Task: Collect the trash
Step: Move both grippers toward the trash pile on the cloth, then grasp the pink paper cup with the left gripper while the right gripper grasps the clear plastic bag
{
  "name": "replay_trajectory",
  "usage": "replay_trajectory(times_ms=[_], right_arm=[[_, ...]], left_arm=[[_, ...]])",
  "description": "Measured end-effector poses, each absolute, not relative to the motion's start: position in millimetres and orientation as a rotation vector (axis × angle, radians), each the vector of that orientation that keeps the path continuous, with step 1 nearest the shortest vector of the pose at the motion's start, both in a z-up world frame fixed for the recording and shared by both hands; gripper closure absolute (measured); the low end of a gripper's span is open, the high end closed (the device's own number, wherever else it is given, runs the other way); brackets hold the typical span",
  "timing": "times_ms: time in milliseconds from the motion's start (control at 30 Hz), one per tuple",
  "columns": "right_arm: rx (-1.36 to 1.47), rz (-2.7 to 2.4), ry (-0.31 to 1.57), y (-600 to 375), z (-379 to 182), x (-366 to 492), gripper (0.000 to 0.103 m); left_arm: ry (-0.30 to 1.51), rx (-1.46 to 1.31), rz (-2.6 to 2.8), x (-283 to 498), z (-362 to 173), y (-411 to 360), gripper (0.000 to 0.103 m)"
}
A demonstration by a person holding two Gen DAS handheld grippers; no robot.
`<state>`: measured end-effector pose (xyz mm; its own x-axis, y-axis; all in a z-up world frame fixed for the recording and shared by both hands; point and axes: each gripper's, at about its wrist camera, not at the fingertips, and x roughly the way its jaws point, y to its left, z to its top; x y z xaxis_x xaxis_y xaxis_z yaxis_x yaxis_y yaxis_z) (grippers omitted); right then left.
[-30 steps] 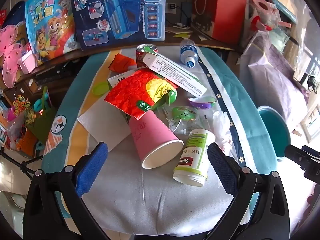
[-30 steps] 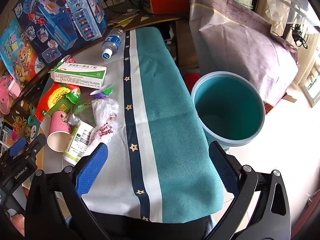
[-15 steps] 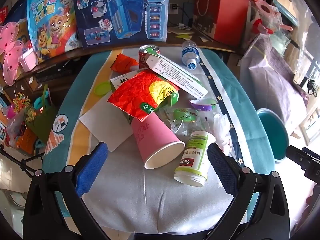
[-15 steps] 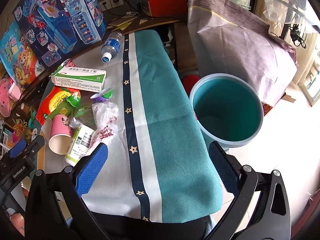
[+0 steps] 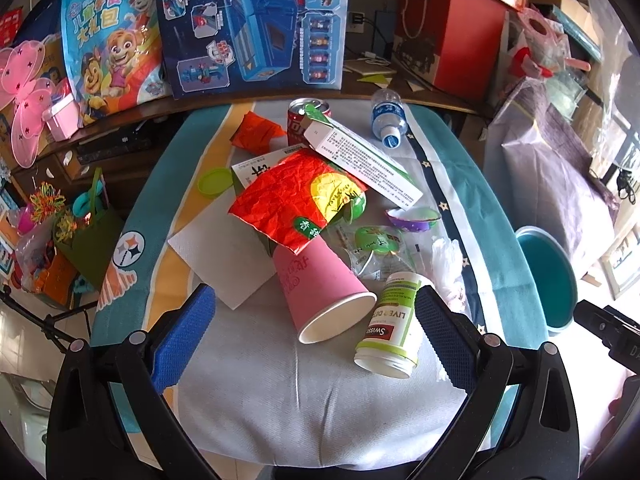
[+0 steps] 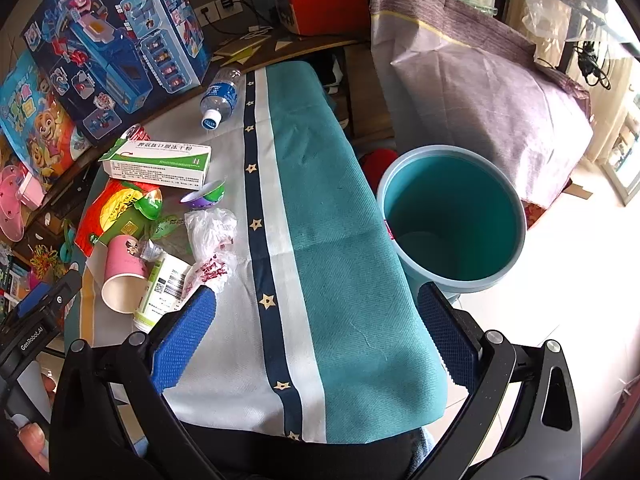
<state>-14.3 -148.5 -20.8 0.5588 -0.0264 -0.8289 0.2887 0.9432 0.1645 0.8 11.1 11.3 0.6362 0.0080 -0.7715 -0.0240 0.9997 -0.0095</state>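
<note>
Both claws are hanging released: the left gripper (image 5: pixel 314 322) framing a tipped pink paper cup (image 5: pixel 322 290), the right gripper (image 6: pixel 316 330) over teal cloth (image 6: pixel 344 240) beside a seemingly empty round blue plastic bin (image 6: pixel 452 216).

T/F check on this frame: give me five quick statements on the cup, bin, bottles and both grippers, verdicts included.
1. The pink cup lies on its side. True.
2. The bin is full of trash. False: no trash shows inside it.
3. The left gripper grips the white bottle. False: its jaws are open, holding nothing.
4. The water bottle lies near the table's far end. True.
5. The right gripper holds the plastic bag. False: it is open and holds nothing.
</note>
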Motion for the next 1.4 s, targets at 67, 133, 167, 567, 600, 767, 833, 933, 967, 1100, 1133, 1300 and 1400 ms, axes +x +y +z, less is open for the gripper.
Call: replay_trajectory(times_ms=[67, 133, 167, 567, 600, 767, 833, 933, 967, 1100, 1133, 1300, 1400], right_arm=[[0.301, -0.19, 0.964, -149, -21, -14, 0.006], [0.304, -0.194, 0.963, -150, -21, -15, 0.006], [0.307, -0.196, 0.963, -151, -21, -15, 0.006], [0.328, -0.191, 0.972, -154, -24, -15, 0.006], [0.327, -0.191, 0.972, -155, -24, -15, 0.006], [0.336, -0.188, 0.989, -154, -29, -12, 0.006], [0.34, -0.185, 0.996, -154, -32, -12, 0.006], [0.343, -0.173, 1.0, -153, -34, -11, 0.006], [0.343, -0.169, 1.0, -153, -33, -11, 0.006], [0.331, -0.155, 0.999, -150, -35, -8, 0.006], [0.331, -0.153, 1.002, -151, -36, -7, 0.006], [0.344, -0.148, 1.009, -155, -43, 0, 0.006], [0.34, -0.142, 1.02, -155, -49, 4, 0.006]], left_arm=[[0.882, -0.022, 0.02, 1, 11, 12, 0.003], [0.887, -0.025, 0.021, 1, 10, 12, 0.003], [0.889, -0.027, 0.021, 2, 10, 14, 0.003], [0.89, -0.032, 0.028, 1, 11, 18, 0.003], [0.892, -0.035, 0.029, 2, 11, 19, 0.003], [0.904, -0.041, 0.039, 4, 9, 23, 0.003], [0.906, -0.042, 0.042, 5, 8, 24, 0.003], [0.904, -0.044, 0.048, 7, 8, 30, 0.003], [0.902, -0.056, 0.051, 7, 9, 35, 0.003], [0.91, -0.089, 0.062, 12, 6, 49, 0.003], [0.915, -0.09, 0.065, 13, 5, 51, 0.003], [0.953, -0.069, 0.061, 25, -5, 48, 0.003], [0.987, -0.078, 0.051, 38, -15, 41, 0.003]])
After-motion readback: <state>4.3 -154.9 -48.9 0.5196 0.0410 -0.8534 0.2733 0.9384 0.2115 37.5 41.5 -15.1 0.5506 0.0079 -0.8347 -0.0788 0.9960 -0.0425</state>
